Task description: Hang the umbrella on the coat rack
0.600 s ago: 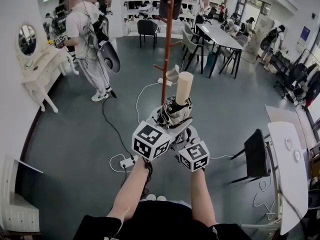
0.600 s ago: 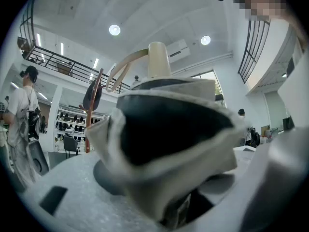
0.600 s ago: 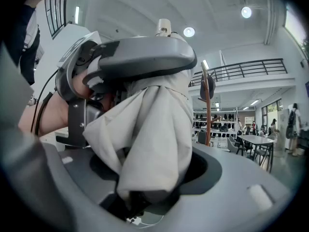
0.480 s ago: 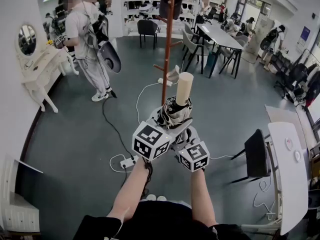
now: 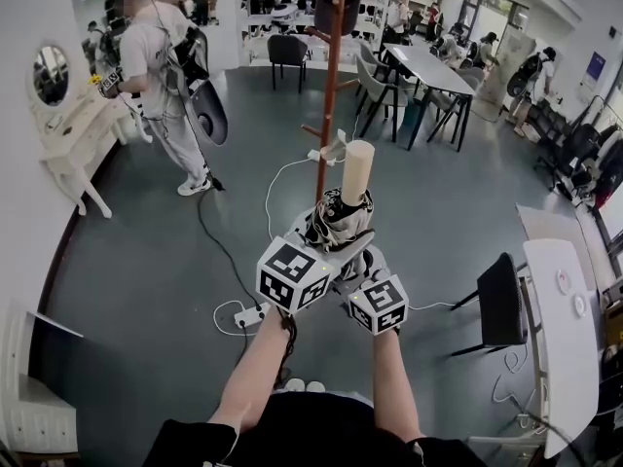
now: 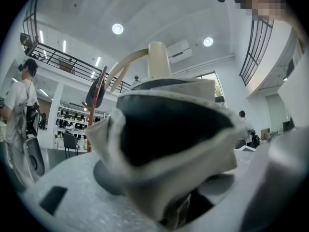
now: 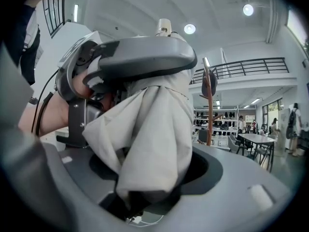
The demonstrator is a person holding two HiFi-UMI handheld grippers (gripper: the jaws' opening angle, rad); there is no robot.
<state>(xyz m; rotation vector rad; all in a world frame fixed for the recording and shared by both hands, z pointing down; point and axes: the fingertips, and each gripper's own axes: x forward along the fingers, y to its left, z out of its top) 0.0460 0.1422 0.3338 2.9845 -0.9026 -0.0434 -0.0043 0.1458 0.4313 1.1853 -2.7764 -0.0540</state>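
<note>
A folded umbrella [image 5: 343,220], beige and black fabric with a cream cylindrical handle [image 5: 357,168] pointing up, stands upright in front of me. My left gripper [image 5: 329,249] and right gripper [image 5: 362,261] are both shut on its bunched fabric from below. In the left gripper view the umbrella [image 6: 169,144] fills the space between the jaws. The right gripper view shows beige fabric [image 7: 149,129] pinched between the jaws, with the left gripper's jaw above it. The red-brown coat rack [image 5: 327,76] stands just beyond the umbrella, a dark item hanging at its top.
A person [image 5: 161,76] wearing gear stands at back left beside a white dresser [image 5: 73,139] with a mirror. Cables and a power strip [image 5: 248,314] lie on the grey floor. A black chair [image 5: 498,300] and white table [image 5: 569,377] are at right; a long table [image 5: 433,66] is behind.
The grippers and the umbrella have kept still. The person at back left has shifted slightly to the left.
</note>
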